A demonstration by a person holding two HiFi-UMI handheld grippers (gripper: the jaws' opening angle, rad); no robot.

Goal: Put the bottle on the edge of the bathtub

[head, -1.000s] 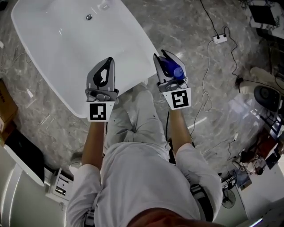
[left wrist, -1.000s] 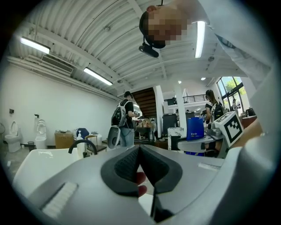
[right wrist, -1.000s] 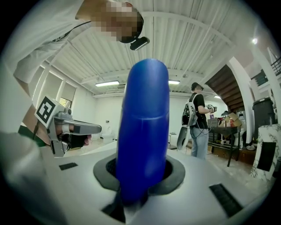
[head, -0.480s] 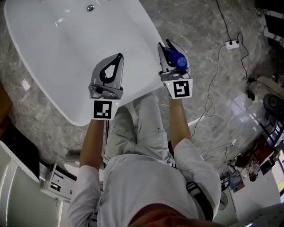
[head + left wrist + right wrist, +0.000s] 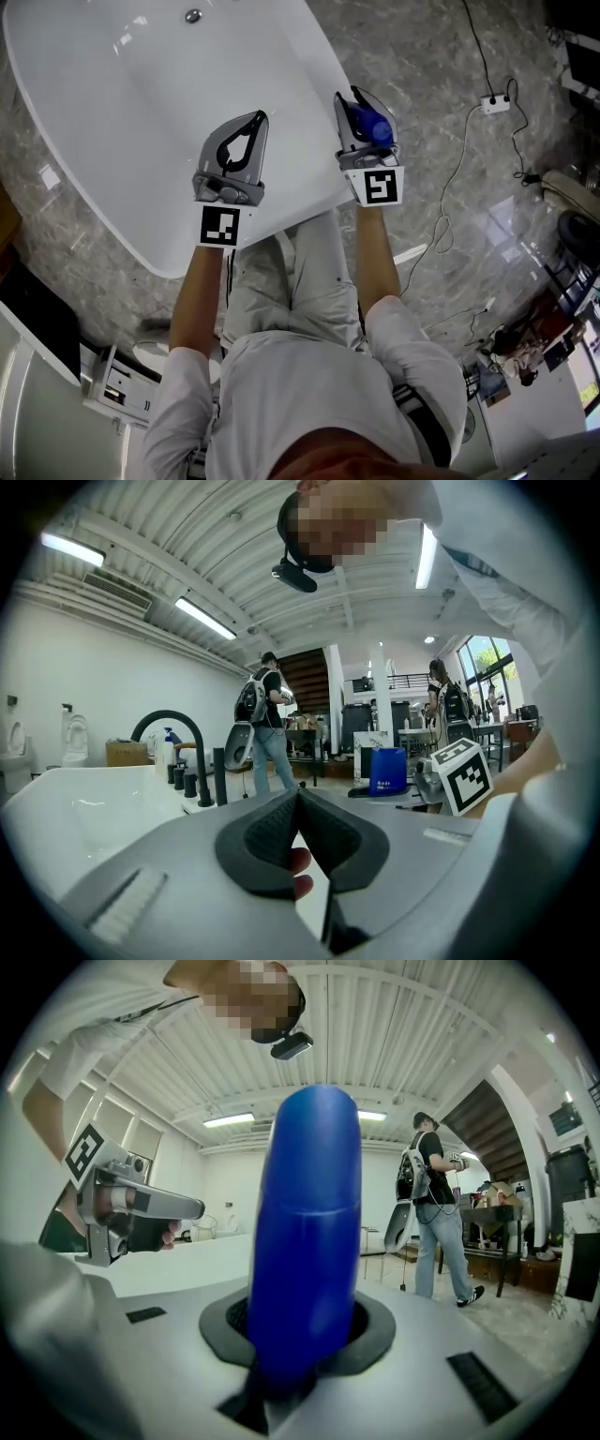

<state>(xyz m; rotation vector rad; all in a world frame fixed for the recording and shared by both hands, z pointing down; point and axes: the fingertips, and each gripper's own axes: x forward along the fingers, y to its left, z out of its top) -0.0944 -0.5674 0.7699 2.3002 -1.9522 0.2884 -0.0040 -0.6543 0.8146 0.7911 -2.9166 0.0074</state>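
Observation:
In the head view the white bathtub (image 5: 305, 103) fills the upper left. A blue bottle (image 5: 374, 128) stands between the fingers of my right gripper (image 5: 349, 96), which is shut on it and hangs at the tub's right rim, partly over the marble floor. The right gripper view shows the blue bottle (image 5: 309, 1232) rising upright from my right gripper (image 5: 305, 1321), with the tub (image 5: 187, 1258) off to the left. My left gripper (image 5: 260, 115) hovers over the near end of the tub, shut and empty. In its own view the left gripper (image 5: 298, 797) has its tips touching.
A black arched faucet (image 5: 173, 731) stands on the tub's far rim and a drain (image 5: 193, 16) shows in its basin. A white power strip (image 5: 494, 101) with cables lies on the floor at right. Two people and a blue bin (image 5: 386, 771) are in the background.
Both grippers have drifted a little forward against the tub. The left one now sits further over the basin and the right one, still holding the bottle, is nearer the right rim.

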